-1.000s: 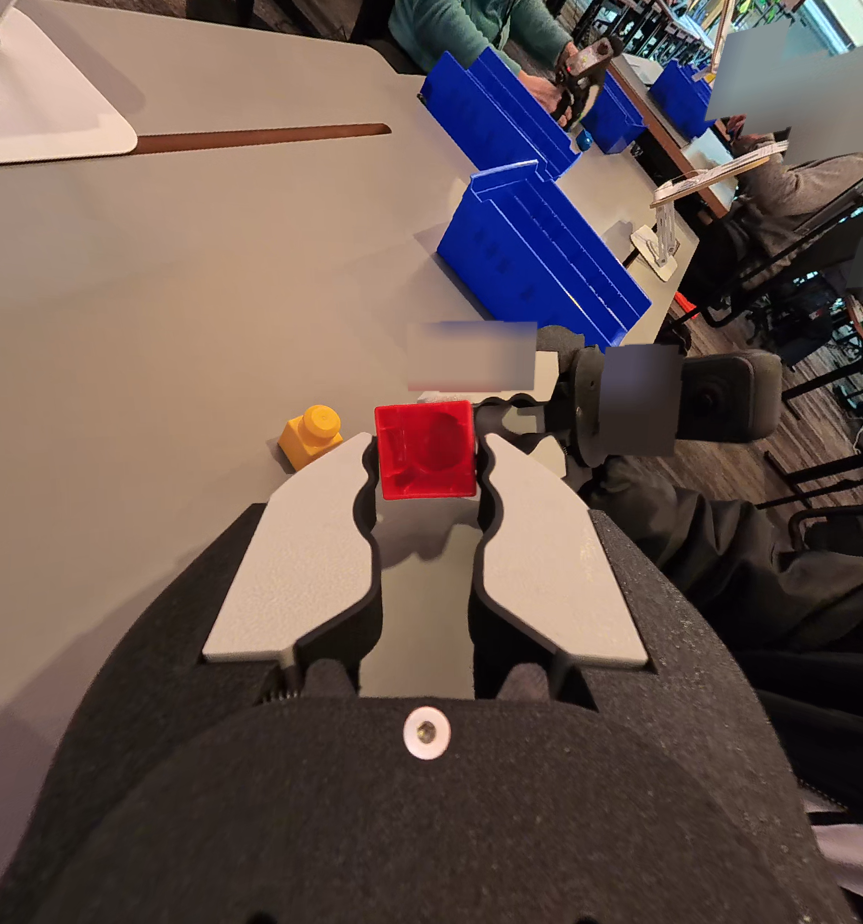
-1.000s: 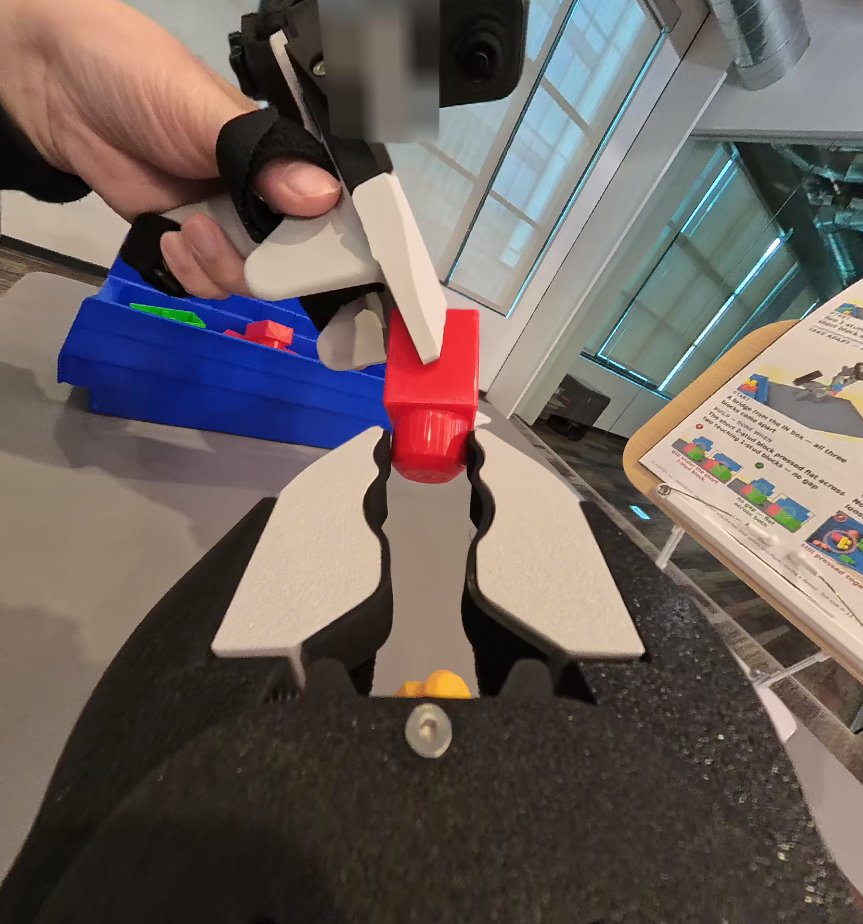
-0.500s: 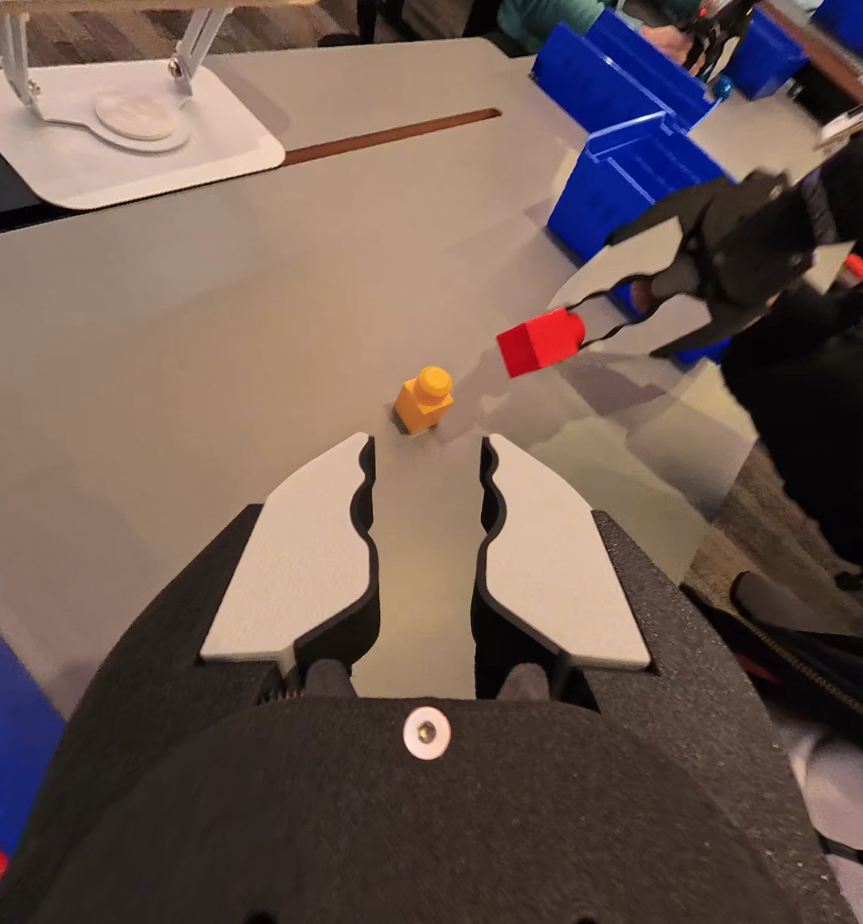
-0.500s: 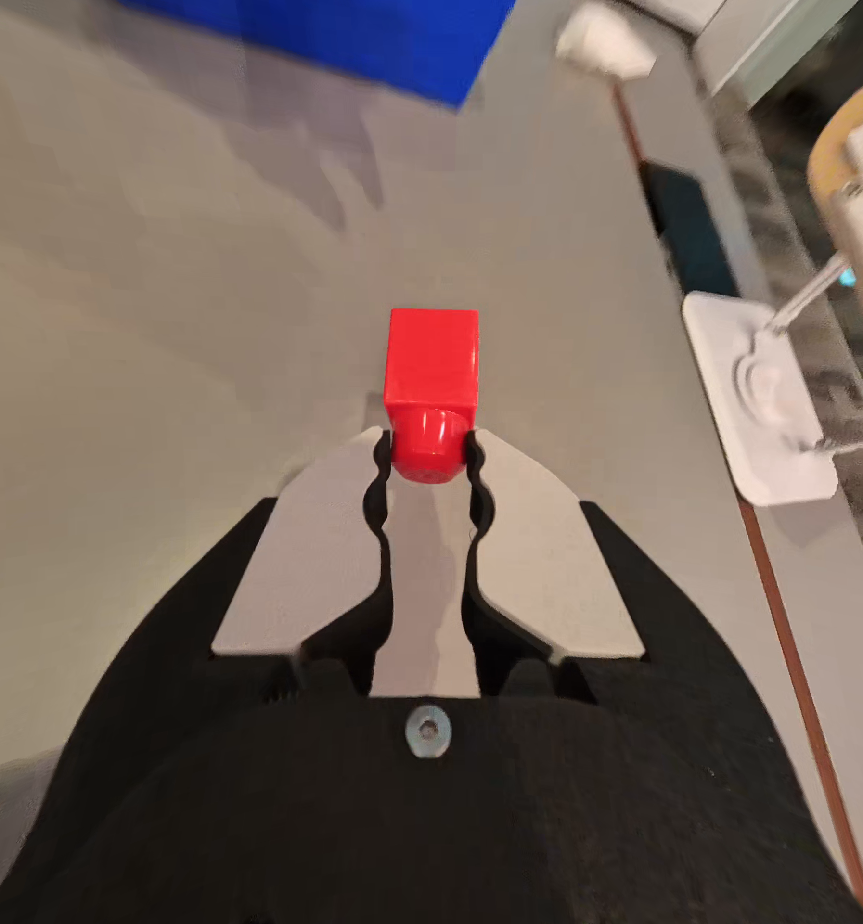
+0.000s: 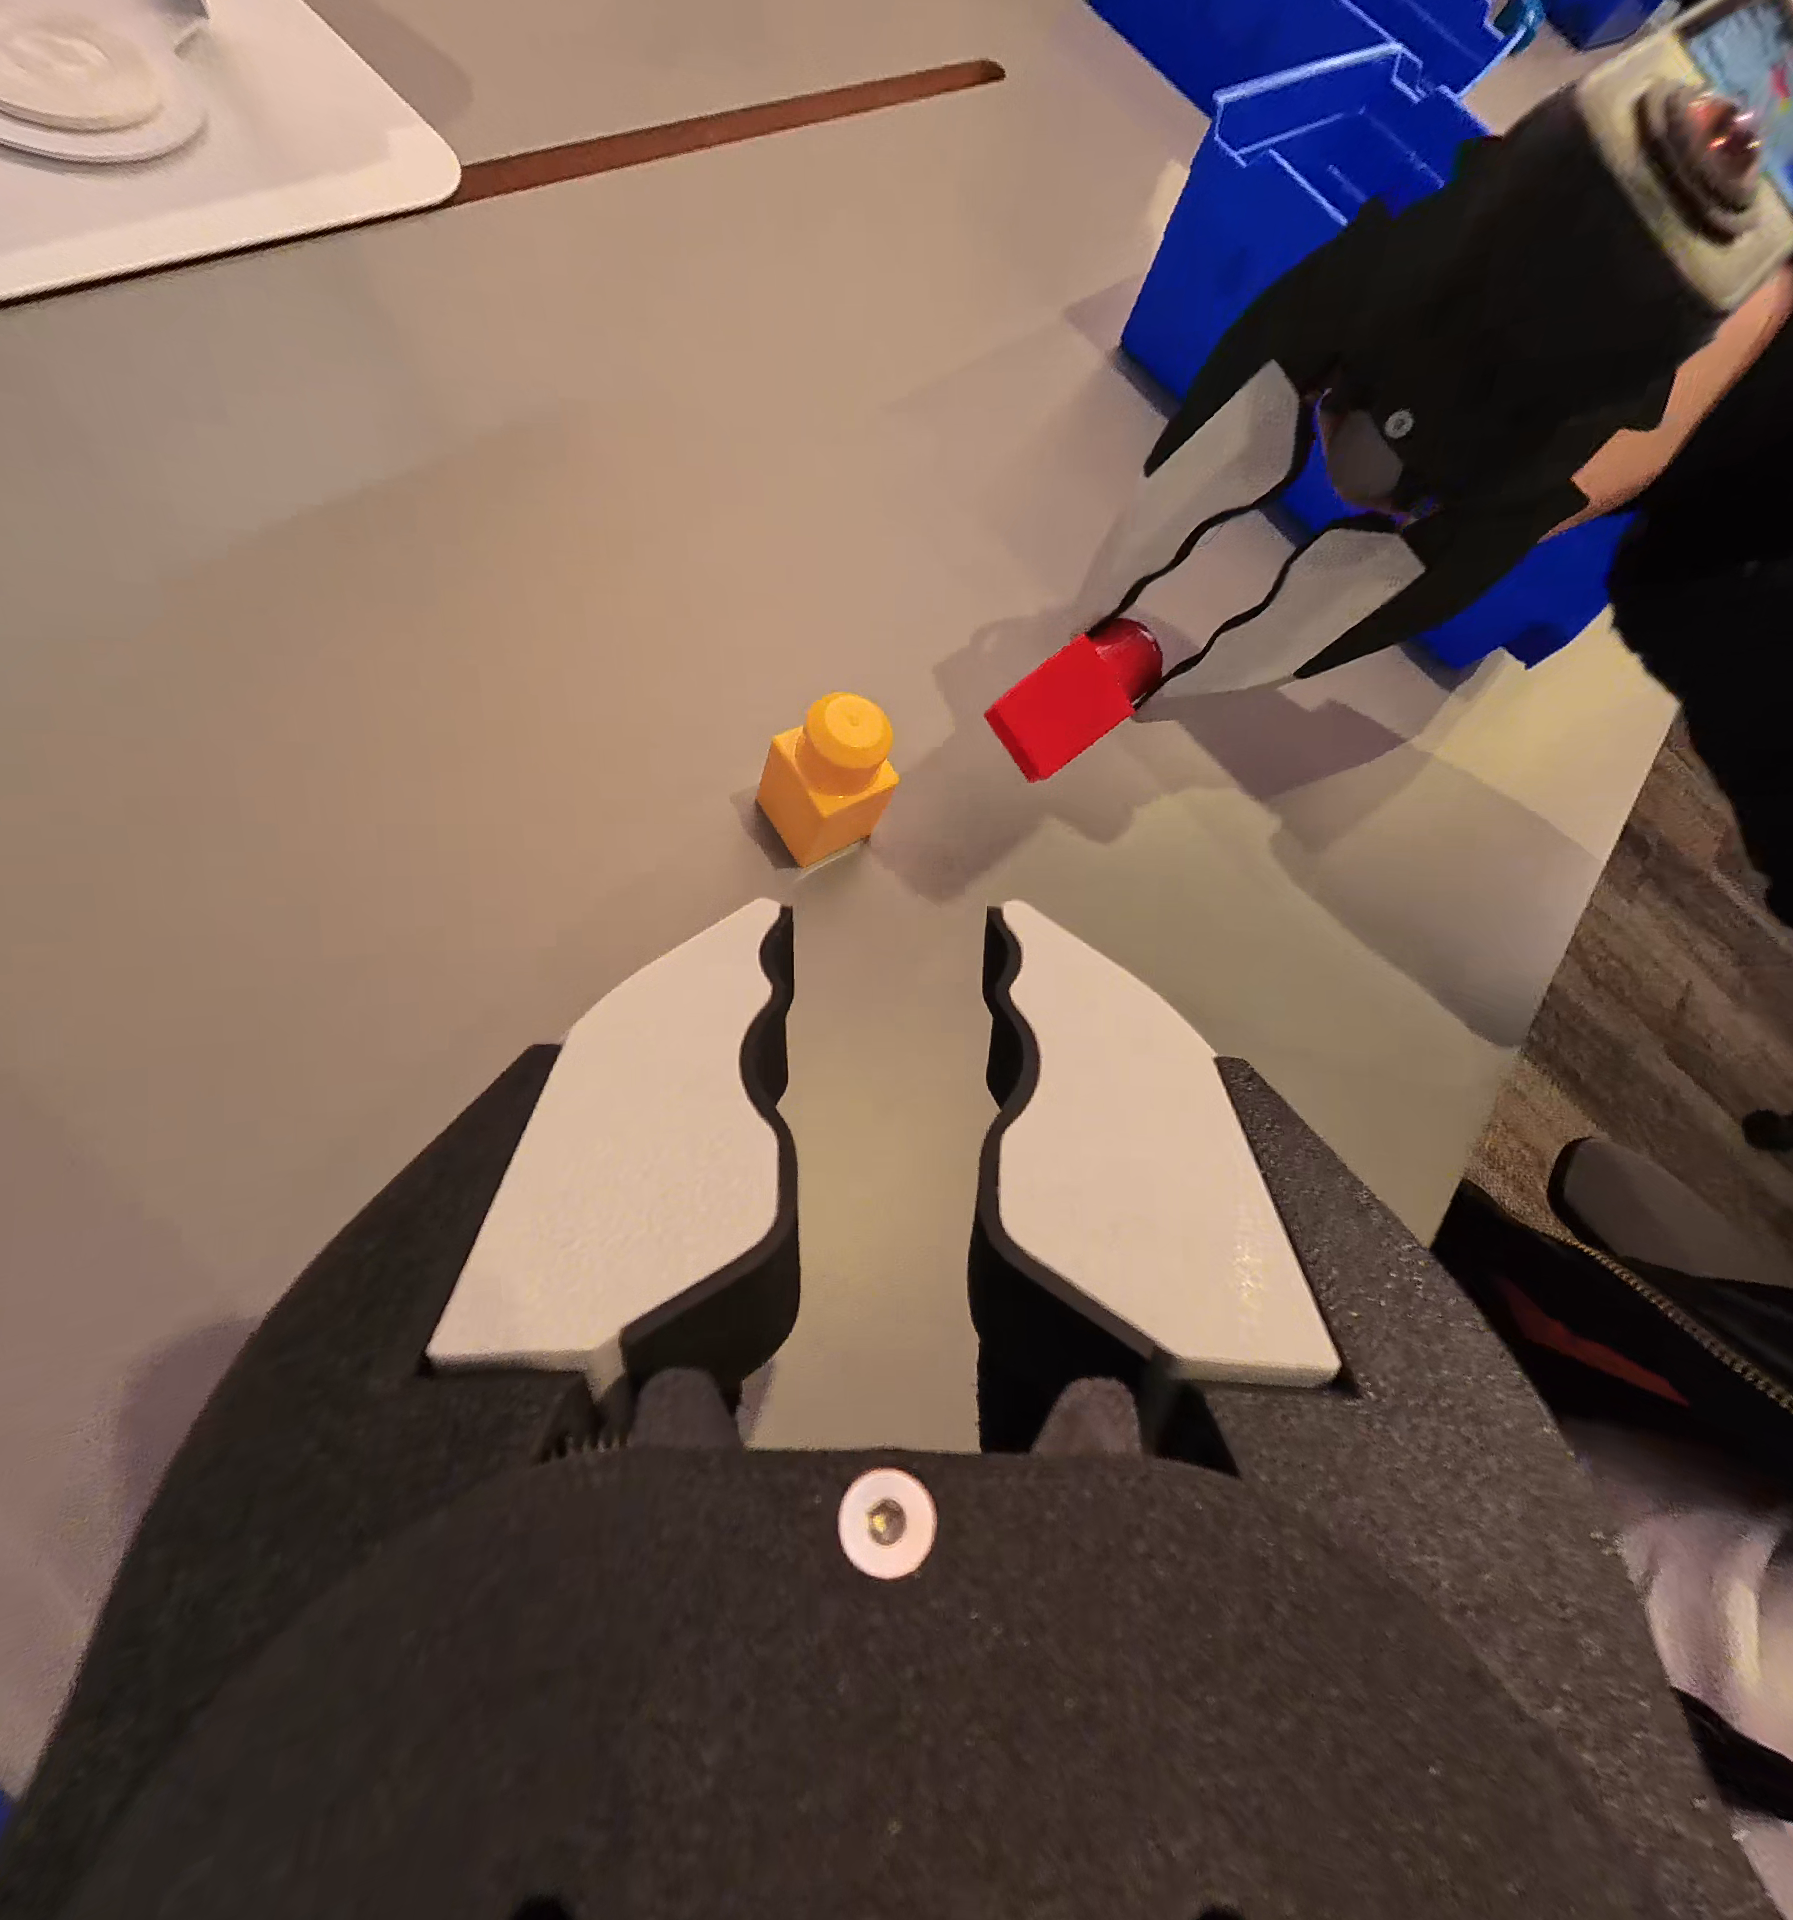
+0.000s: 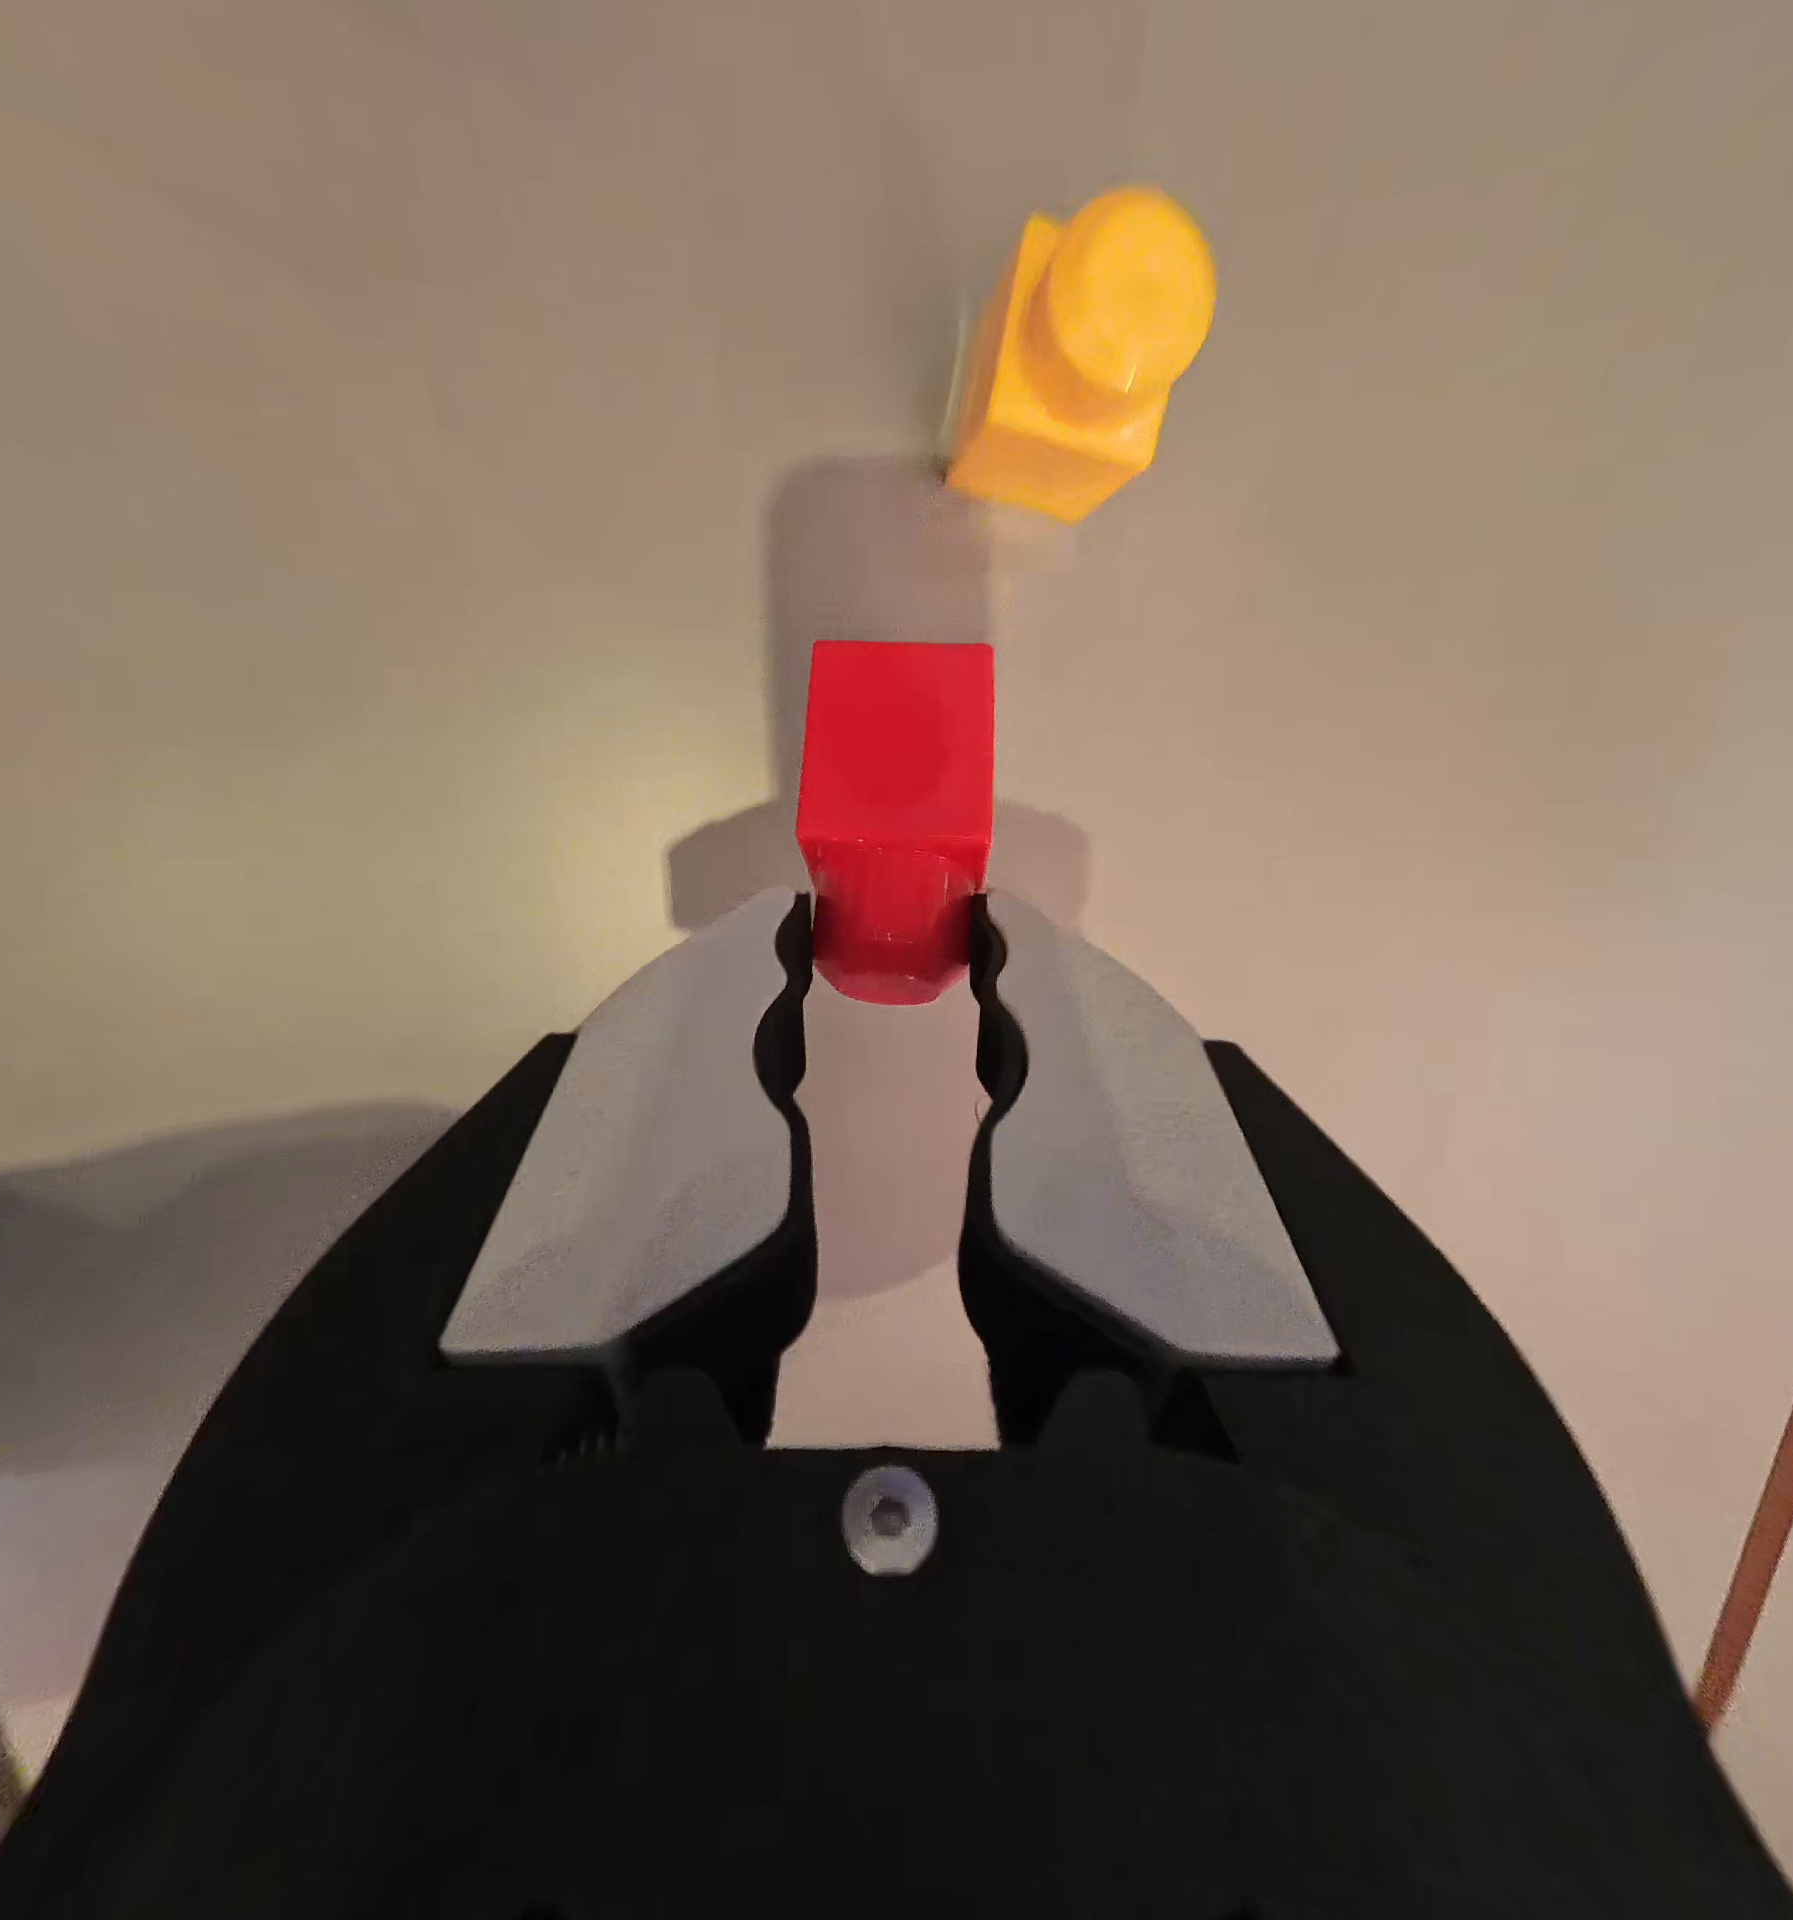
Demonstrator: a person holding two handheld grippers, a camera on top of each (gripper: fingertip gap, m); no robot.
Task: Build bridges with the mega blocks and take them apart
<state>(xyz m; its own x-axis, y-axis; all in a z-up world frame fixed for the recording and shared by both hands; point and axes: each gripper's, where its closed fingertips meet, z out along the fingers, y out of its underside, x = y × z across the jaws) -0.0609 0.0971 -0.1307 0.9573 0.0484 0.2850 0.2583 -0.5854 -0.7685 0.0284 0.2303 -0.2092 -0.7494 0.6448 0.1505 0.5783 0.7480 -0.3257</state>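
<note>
A small orange one-stud block (image 5: pixel 827 777) stands upright on the grey table (image 5: pixel 352 623); in the right wrist view it (image 6: pixel 1084 364) lies ahead and to the right. My right gripper (image 6: pixel 892 914) is shut on the stud of a red one-stud block (image 6: pixel 897 743) and holds it just above the table, base pointing forward and down. In the left wrist view the red block (image 5: pixel 1063 701) hangs just right of the orange one, apart from it, in the right gripper (image 5: pixel 1141 655). My left gripper (image 5: pixel 887 914) is open and empty, just short of the orange block.
A blue bin (image 5: pixel 1318 239) stands at the far right behind the right gripper. A white stand base (image 5: pixel 144 135) lies at the far left. A brown slot (image 5: pixel 726 130) crosses the table. The table's edge and the floor (image 5: pixel 1650 987) are at the right.
My left gripper let go of the red block, opened and drew back. My right gripper carried the red block down toward the table, close beside the orange block.
</note>
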